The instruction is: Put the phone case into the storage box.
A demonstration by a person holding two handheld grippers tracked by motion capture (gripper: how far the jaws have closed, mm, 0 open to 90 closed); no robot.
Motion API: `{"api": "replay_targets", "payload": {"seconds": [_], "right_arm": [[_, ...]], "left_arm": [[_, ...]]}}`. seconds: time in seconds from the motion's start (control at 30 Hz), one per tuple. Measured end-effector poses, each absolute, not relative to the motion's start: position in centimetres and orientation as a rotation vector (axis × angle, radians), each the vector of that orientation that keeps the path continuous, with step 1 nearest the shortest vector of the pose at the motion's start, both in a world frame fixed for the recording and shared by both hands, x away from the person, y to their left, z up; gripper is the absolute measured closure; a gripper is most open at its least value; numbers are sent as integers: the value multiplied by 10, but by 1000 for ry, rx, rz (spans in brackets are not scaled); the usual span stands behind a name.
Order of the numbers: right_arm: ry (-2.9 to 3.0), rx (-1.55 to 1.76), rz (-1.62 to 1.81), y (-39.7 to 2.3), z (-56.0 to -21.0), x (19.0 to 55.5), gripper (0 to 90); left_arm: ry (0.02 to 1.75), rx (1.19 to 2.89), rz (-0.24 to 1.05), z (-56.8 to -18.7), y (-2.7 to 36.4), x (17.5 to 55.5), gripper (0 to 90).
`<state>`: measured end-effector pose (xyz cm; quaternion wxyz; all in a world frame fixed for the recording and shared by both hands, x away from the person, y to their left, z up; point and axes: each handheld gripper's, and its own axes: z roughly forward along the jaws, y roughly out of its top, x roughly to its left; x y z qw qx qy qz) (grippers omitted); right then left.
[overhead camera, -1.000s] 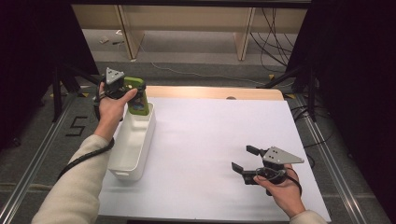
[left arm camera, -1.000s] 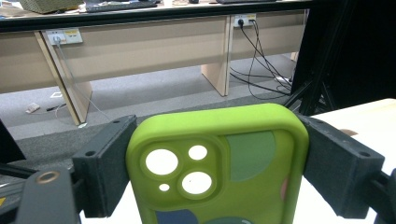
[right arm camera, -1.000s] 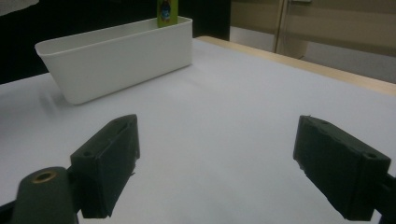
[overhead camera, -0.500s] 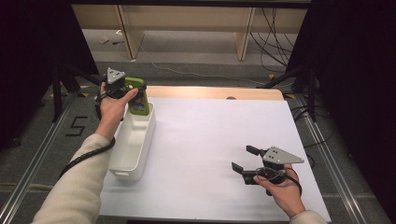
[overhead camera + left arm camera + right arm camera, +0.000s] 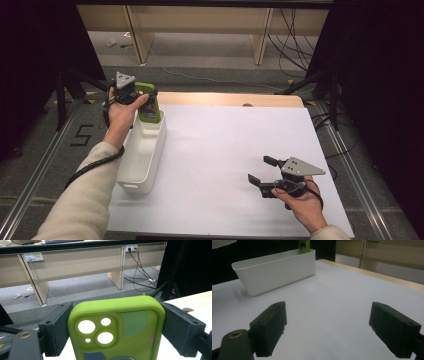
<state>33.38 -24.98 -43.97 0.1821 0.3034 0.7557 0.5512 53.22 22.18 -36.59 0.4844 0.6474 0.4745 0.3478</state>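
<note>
A lime-green phone case (image 5: 148, 104) stands upright at the far end of the white tub (image 5: 141, 155), with my left gripper (image 5: 142, 95) shut on its sides. In the left gripper view the green phone case (image 5: 117, 330) sits clamped between both black jaws, camera cut-outs facing me. My right gripper (image 5: 262, 170) rests low over the white table sheet at the near right, open, nothing between its fingers. In the right gripper view the right gripper (image 5: 327, 330) points toward the white tub (image 5: 274, 270), where the phone case (image 5: 303, 247) pokes above the rim.
The white sheet (image 5: 225, 150) covers the table, with a wooden strip (image 5: 225, 98) along the far edge. Cables (image 5: 295, 30) and wooden bench legs stand on the grey floor beyond. A black tripod leg (image 5: 65, 95) is left of the table.
</note>
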Motion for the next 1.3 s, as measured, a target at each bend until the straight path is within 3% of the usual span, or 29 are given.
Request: {"api": "replay_targets", "payload": {"seconds": [1.3], "right_arm": [[2139, 854, 1557, -250, -440, 334, 155]], "left_arm": [[1190, 1611, 819, -382, 222, 542, 158]]}}
